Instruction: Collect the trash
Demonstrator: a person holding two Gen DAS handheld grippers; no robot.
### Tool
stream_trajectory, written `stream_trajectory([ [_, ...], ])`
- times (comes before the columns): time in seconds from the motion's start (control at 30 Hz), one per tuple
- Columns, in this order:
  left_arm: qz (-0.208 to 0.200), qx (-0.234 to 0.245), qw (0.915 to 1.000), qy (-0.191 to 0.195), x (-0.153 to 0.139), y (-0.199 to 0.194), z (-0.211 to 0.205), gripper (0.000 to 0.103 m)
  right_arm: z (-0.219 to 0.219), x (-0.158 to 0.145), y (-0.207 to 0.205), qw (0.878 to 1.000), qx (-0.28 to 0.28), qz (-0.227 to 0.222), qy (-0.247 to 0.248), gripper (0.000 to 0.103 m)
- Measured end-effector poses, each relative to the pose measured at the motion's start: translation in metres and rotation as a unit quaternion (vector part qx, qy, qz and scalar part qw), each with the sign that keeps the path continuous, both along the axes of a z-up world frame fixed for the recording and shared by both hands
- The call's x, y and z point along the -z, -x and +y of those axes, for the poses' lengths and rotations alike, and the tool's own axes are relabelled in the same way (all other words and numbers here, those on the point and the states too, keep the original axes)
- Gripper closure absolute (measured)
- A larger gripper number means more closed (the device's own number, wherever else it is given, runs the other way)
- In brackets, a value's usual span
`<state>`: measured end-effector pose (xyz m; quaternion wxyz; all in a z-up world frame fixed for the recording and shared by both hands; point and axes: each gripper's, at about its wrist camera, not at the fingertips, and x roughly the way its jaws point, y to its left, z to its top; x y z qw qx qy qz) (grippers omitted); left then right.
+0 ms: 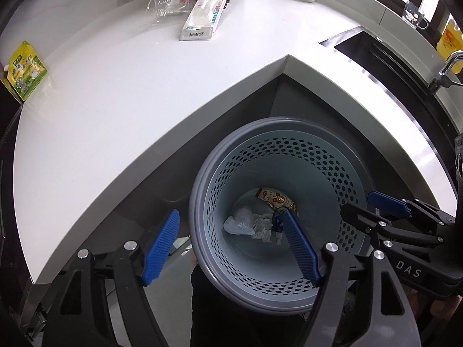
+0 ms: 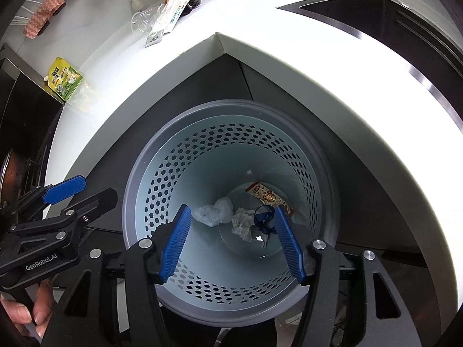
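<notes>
bin: grey perforated wastebasket (image 1: 277, 150) on the floor, tucked into the inner corner of the white table (image 1: 115, 110); landmark for everything below.
trash in bin: crumpled clear plastic (image 2: 214, 211), crumpled white paper (image 2: 241, 222), blue cord (image 2: 263, 217) and printed snack wrapper (image 2: 269, 196), all on the bin floor, plastic and paper touching, wrapper on the far side.
left gripper: (image 1: 231, 248) above the bin's near-left rim, pointing steeply down; fingers (image 1: 162, 245) spread wide, nothing between them, one finger outside the rim, the other over the bin.
right gripper: (image 2: 231, 245) over the bin mouth, pointing down into it; fingers (image 2: 176, 243) apart, empty, no pad touching anything.
trash on table: yellow-green pouch (image 1: 26, 69) at the table's far-left edge, well away from the bin; clear plastic cup (image 1: 165, 8) lying on its side beyond the bin, touching a long white box (image 1: 205, 14).
sink: dark basin (image 1: 376, 55) set in the table, right of the bin.
hand: fingertips (image 2: 31, 315) show on the left gripper's handle, left of the bin.
</notes>
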<state>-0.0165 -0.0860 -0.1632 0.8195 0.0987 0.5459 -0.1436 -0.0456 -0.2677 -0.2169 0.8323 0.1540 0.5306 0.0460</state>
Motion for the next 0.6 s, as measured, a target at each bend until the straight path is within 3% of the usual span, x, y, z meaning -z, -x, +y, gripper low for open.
stream_trajectory([
  [0.6,-0.076,-0.047,0.9958,0.016,-0.074,-0.023,0.023,0.017,0.000,-0.068,0.002,0.997,-0.014,-0.062,0.037,0.038],
])
